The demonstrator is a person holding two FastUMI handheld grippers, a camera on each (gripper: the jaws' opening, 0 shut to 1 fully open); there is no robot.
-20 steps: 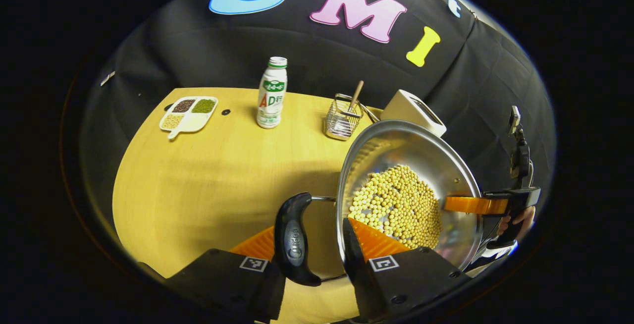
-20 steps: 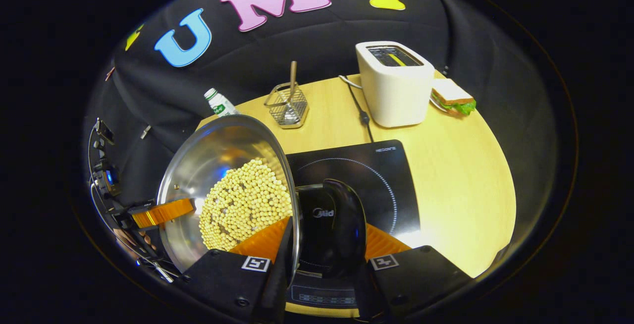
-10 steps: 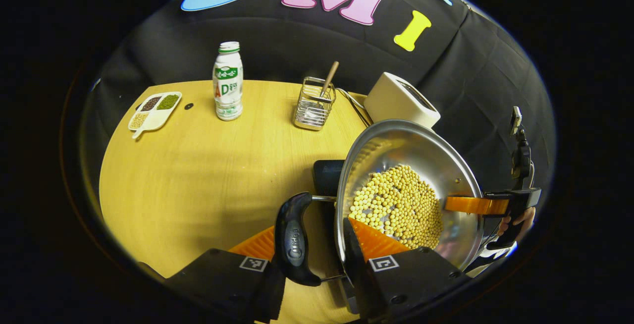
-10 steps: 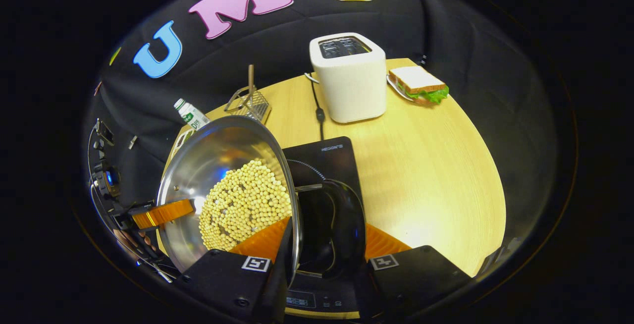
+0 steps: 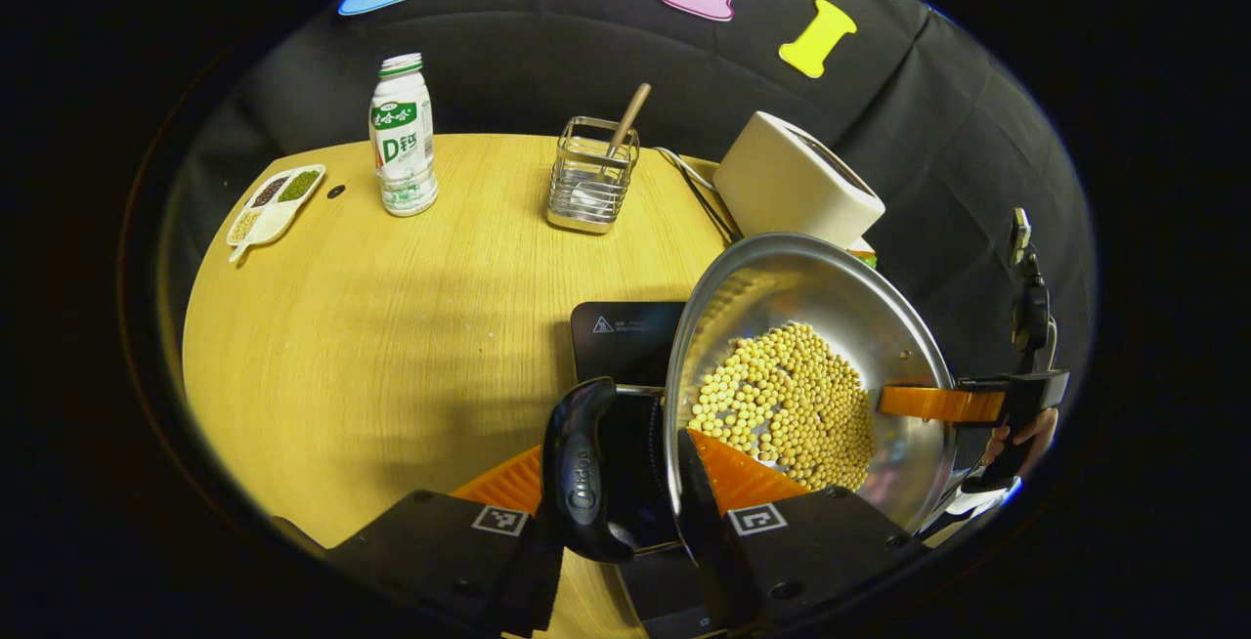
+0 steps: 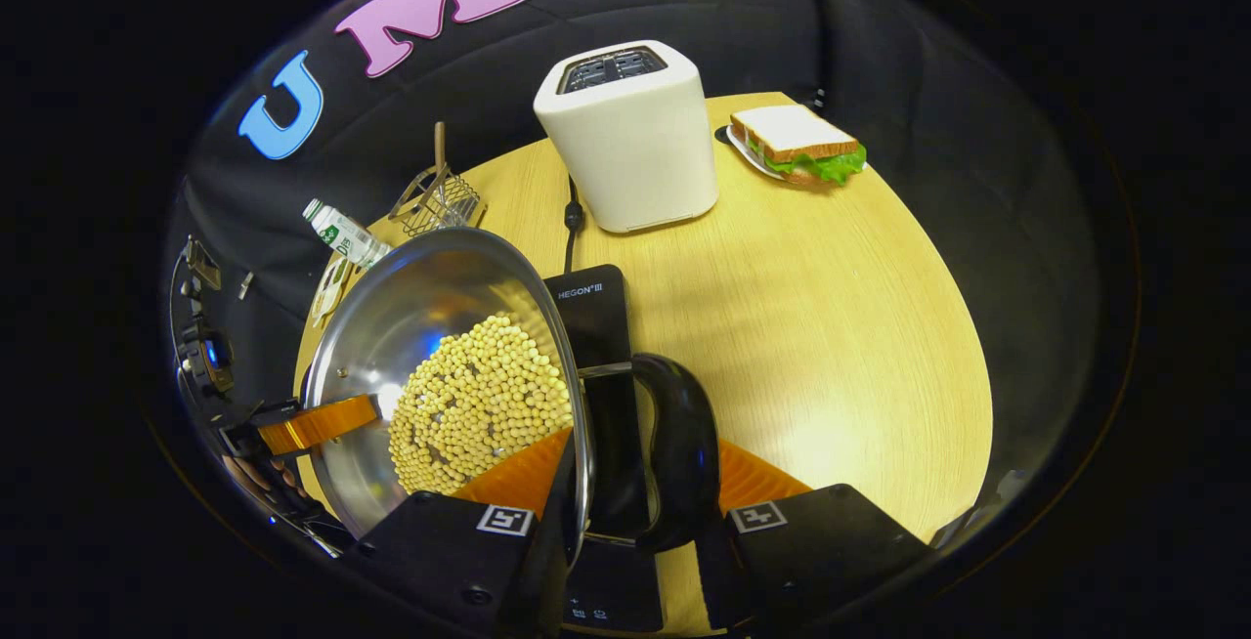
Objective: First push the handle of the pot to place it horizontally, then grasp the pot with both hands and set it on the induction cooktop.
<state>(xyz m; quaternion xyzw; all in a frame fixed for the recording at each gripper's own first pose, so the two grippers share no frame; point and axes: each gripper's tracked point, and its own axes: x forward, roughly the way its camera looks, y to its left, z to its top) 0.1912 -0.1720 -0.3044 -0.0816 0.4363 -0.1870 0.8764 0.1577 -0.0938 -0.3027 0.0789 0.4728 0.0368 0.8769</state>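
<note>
While the steel pot [image 5: 811, 365] of yellow beans [image 5: 787, 404] hangs between the two tools, the left gripper [image 5: 625, 483] has its fingers closed on the pot's near side: one finger lies inside the rim over the beans, the other outside, with the black side handle [image 5: 582, 473] clasped between them. From the right gripper view, the right gripper [image 6: 635, 468] holds the opposite side the same way, one finger inside the rim and one outside, with the other black handle [image 6: 674, 453] and the rim pinched between them. Each view also shows the far gripper's finger hooked over the opposite rim, and in the left gripper view a hand [image 5: 1021, 439] grips that far tool.

Under the pot lies the black induction cooktop [image 5: 625, 331], its near corner showing past the rim in the left gripper view and its top edge showing beside the pot wall in the right gripper view; whether the pot base touches the cooktop I cannot tell.

On the wooden table [image 5: 391, 326] stand a white bottle [image 5: 403, 136], a wire holder [image 5: 589, 175] with a wooden stick in it, and a divided dish [image 5: 274, 204] of grains at the far left. A white toaster [image 6: 630, 136] sits behind the cooktop, its cord running down toward it, and a sandwich [image 6: 797, 146] rests on a plate just beside the toaster
</note>
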